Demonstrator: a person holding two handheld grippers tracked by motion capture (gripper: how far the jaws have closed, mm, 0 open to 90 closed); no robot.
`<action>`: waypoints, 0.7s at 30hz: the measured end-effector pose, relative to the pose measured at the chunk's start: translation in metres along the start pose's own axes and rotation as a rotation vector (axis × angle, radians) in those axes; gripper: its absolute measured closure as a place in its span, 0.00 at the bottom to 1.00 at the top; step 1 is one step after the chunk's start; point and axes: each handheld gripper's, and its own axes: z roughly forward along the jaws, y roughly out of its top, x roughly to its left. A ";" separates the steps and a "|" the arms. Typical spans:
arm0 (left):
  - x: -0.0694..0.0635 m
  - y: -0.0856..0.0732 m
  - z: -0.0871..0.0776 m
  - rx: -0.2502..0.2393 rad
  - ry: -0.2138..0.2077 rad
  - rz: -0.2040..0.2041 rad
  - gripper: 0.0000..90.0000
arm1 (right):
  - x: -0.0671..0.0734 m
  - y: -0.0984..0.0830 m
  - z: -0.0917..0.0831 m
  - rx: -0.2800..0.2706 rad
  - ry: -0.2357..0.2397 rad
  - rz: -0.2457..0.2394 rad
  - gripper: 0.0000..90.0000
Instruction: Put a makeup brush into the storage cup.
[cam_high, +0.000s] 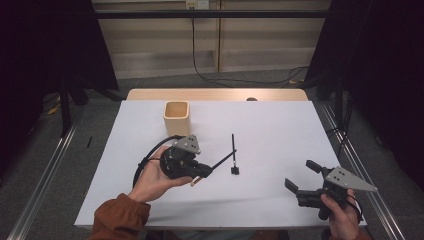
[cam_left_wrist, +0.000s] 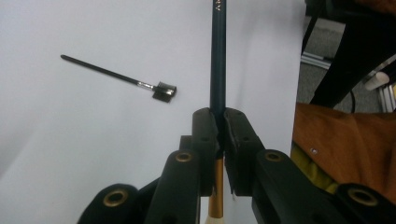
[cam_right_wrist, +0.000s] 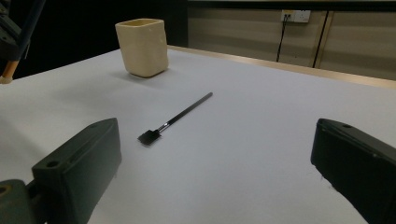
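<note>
Cup (cam_high: 177, 117) at the far left of the white table (cam_high: 280, 125), a brush in my left gripper (cam_high: 204, 171).

I see the cream square cup standing upright with its mouth open; from the high view its inside looks bare. My left gripper has its jaws clamped tight on a dark-handled brush (cam_left_wrist: 217, 56), whose handle runs straight out beyond the jaw tips above the table. A second, flat-headed brush (cam_high: 233, 155) lies on the sheet, apart from the cup. My right gripper (cam_high: 301, 176) hovers near the right edge, jaws spread wide with nothing between them.
</note>
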 end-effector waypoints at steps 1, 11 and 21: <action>0.001 0.000 0.002 0.022 -0.005 -0.002 0.93 | 0.000 0.000 0.000 0.001 0.001 -0.001 0.01; 0.006 -0.002 0.014 0.194 0.007 -0.016 0.93 | 0.001 0.000 0.000 0.006 0.013 -0.006 0.02; 0.005 -0.006 0.020 0.286 -0.014 0.001 0.93 | 0.001 0.000 0.001 0.009 0.012 -0.009 0.01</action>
